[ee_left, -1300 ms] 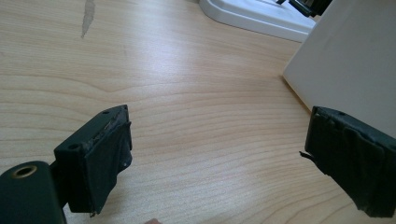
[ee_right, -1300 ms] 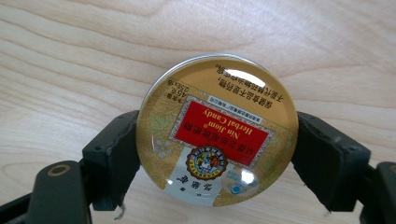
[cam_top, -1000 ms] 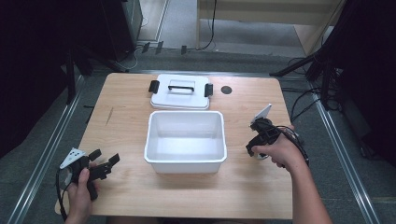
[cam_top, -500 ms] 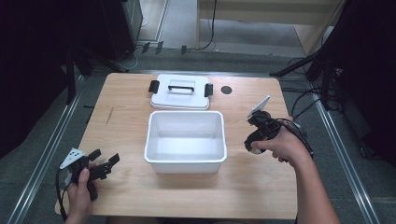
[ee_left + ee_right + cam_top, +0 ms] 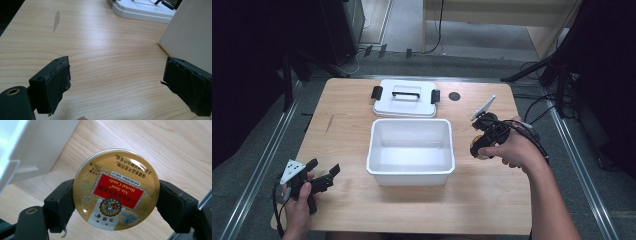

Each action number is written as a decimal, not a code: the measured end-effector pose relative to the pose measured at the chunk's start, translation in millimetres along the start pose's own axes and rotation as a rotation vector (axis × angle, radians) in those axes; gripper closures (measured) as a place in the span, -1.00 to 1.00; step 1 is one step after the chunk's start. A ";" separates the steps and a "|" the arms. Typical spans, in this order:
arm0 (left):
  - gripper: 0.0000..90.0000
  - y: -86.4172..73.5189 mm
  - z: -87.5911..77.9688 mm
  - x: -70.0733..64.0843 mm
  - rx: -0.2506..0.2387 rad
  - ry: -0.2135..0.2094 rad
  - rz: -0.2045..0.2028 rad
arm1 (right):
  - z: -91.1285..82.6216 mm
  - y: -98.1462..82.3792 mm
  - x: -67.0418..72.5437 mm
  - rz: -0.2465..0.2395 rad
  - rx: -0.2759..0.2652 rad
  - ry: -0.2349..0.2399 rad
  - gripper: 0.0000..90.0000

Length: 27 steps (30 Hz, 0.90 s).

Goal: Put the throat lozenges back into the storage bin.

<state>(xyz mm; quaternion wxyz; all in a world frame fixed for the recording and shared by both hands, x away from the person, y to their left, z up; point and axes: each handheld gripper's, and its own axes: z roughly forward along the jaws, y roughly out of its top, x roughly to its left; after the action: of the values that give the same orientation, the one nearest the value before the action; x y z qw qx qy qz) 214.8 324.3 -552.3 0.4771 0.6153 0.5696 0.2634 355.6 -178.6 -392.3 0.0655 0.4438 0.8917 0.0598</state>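
Gold round candy tin clamped by its rim betw. both pads of right gripper, held above wooden table at 3 o'clock of white bin (lid lies at bin's 12). Left gripper: jaws wide apart, nothing betw. them, at 7 o'clock. Surroundings dark; grey floor.

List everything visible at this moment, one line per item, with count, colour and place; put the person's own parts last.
Round gold candy tin with red label: 1, gold and red, clamped in the right claw, above the table.
Rectangular white plastic tub: 1, white, table centre, open.
White plastic lid with black handle and clips: 1, behind the tub, flat.
Light wooden table: 1, light wood.
Left claw: 1, black, near left corner, open.
Right claw: 1, black, right of the tub.
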 end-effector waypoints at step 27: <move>-0.67 0.1 0.5 -3.2 0.002 0.043 0.022 | -27.0 32.6 37.6 -0.149 -0.037 -0.006 -0.54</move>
<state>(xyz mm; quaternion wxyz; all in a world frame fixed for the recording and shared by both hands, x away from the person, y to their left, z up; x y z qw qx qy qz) 214.6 321.1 -551.7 0.4612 0.6163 0.5731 0.2810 354.0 -130.3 -362.8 0.0805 0.3752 0.9208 0.0700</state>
